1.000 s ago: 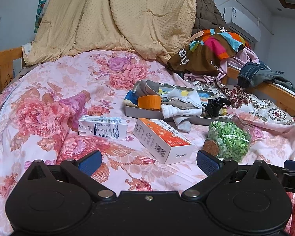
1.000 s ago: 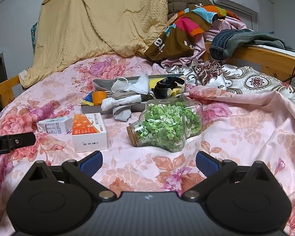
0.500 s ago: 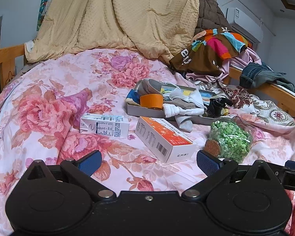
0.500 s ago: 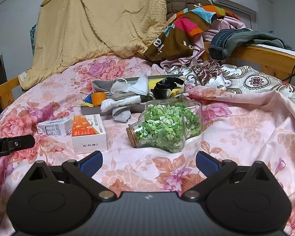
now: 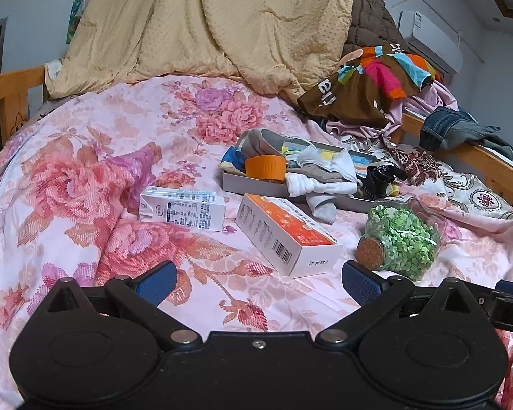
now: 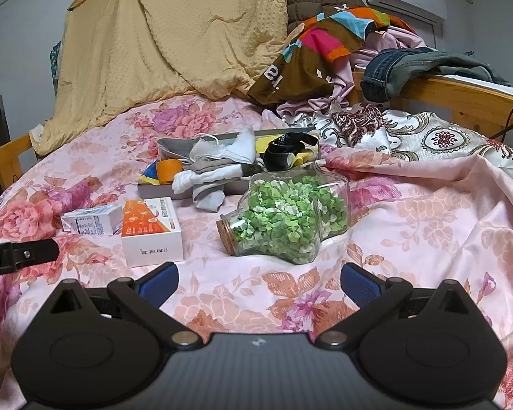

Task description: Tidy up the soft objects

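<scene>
A grey tray (image 5: 253,186) (image 6: 154,189) lies mid-bed, piled with socks: a white rolled sock (image 5: 319,184) (image 6: 205,176), a grey one (image 5: 263,140), a black one (image 5: 381,176) (image 6: 285,152), and an orange roll (image 5: 265,167) (image 6: 167,169). My left gripper (image 5: 258,282) is open and empty, low over the quilt in front of the boxes. My right gripper (image 6: 259,282) is open and empty, just in front of the glass jar of green bits (image 6: 284,218) (image 5: 398,242).
An orange-and-white box (image 5: 285,235) (image 6: 152,230) and a milk carton (image 5: 183,208) (image 6: 92,223) lie on the floral quilt (image 5: 85,184). A yellow blanket (image 5: 222,20) and a heap of clothes (image 6: 325,41) stand behind. Wooden bed rails (image 6: 461,99) run along the right.
Both grippers have drifted slightly; the view has shifted a little. Nothing was picked up or moved on the bed.
</scene>
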Tool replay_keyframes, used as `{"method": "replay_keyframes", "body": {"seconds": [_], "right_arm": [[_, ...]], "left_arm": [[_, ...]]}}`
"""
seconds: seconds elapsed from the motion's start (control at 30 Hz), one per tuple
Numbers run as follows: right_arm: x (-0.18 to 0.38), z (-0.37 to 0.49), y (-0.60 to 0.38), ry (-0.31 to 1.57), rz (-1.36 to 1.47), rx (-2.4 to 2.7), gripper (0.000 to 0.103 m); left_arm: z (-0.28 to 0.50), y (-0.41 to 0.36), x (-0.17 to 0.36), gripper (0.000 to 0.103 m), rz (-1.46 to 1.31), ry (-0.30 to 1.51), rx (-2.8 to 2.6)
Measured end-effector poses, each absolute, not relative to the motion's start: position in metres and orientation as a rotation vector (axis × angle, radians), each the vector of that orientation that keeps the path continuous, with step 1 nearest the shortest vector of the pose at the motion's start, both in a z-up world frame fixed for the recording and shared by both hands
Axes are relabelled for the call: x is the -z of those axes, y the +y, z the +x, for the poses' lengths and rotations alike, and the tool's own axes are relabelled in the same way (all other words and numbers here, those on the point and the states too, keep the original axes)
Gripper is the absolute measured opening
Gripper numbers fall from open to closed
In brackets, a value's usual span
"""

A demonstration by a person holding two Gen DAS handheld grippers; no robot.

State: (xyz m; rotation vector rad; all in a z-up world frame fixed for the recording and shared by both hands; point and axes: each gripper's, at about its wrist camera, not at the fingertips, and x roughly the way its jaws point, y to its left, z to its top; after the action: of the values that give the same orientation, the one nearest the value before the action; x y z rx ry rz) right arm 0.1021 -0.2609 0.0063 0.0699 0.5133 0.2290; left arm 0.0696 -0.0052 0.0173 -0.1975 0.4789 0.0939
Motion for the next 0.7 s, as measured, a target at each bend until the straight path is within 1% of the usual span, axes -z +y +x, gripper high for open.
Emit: {"method": "replay_keyframes", "body": {"seconds": [0.37, 0.7], "right_arm": [[-0.0072, 0.1011, -0.2626, 0.507, 0.075, -0.216, 0.103], [-0.0076, 0.1015, -0.2664, 0.506, 0.078, -0.206, 0.103]], "left_arm": [[0.0692, -0.0014, -0.0168, 0.102, -0.235, 0.498, -0.067], [0.0683, -0.003, -0.018, 0.102, -0.206, 0.488, -0.087]]}}
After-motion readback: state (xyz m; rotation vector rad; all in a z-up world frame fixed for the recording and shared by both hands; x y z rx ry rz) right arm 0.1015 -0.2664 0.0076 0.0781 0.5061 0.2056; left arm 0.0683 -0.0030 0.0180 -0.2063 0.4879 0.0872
